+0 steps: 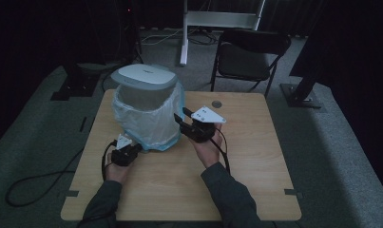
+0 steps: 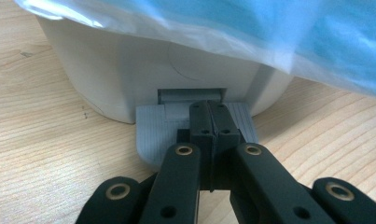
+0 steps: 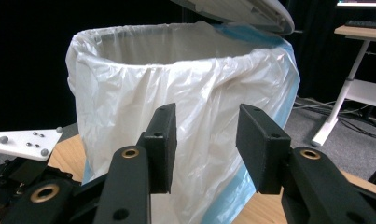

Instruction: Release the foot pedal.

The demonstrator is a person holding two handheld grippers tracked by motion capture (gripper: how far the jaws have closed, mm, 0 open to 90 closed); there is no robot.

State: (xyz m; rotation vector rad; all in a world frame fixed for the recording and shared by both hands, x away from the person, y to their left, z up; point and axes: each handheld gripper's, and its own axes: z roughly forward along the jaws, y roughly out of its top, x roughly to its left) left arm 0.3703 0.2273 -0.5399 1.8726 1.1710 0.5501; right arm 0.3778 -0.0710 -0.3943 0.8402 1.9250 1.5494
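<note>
**Two grippers at a lined pedal bin**

A white pedal bin [image 1: 146, 107] stands at the back left of a wooden table [image 1: 246, 156], its lid [image 1: 144, 80] raised. A white and blue bag [image 3: 195, 107] lines the rim and hangs down outside. The left gripper [image 2: 209, 122], jaws shut together, presses on the grey foot pedal [image 2: 150, 133] at the base. The right gripper [image 3: 206, 144] faces the bag with jaws partly open and nothing between them.

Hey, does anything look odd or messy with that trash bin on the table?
Nothing spilled or damaged. The bin stands upright, lid raised, while the left hand-held gripper presses its pedal; the bag hangs loose, wrinkled over the rim.
</note>
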